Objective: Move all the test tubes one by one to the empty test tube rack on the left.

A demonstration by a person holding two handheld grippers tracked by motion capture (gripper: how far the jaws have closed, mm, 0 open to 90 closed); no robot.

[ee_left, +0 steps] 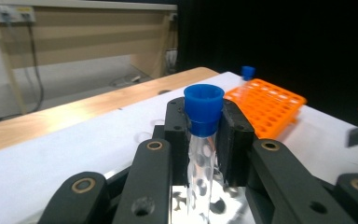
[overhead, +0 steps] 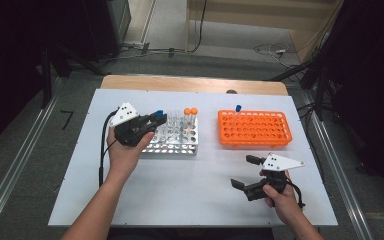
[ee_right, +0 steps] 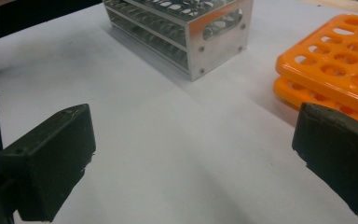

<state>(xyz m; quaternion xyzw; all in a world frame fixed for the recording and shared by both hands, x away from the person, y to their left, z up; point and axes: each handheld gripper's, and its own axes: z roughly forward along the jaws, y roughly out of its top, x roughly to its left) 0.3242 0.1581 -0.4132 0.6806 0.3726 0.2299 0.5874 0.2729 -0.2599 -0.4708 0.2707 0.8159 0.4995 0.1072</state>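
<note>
Black jaws of the left gripper (ee_left: 204, 140) fill the foreground of the left gripper view, clamped on a clear plastic test tube with a blue cap (ee_left: 203, 140); the cap stands above the pads and the glassy body runs down between them, upright. Below it that view catches the shiny perforated top of the silver metal tube rack (ee_left: 214, 200), a detail too small to read from above. From the high view, the left gripper (overhead: 152, 121) sits over the left part of that metal rack (overhead: 180, 142), which also carries two orange-capped tubes (overhead: 190, 112) at its far right. It also places the flat orange plastic rack (overhead: 254, 128) well to the right on the white table (overhead: 180, 190), with one blue-capped tube (overhead: 238, 109) standing at its far edge.

Lower right in the high view, the right gripper (overhead: 242, 172) hovers near the table's front edge, its jaws spread wide with nothing between them. Its own view confirms this: two black pads (ee_right: 51, 163) far apart, bare white table between, the metal rack's end wall (ee_right: 214, 42) and the orange rack's corner (ee_right: 326, 65) beyond.
</note>
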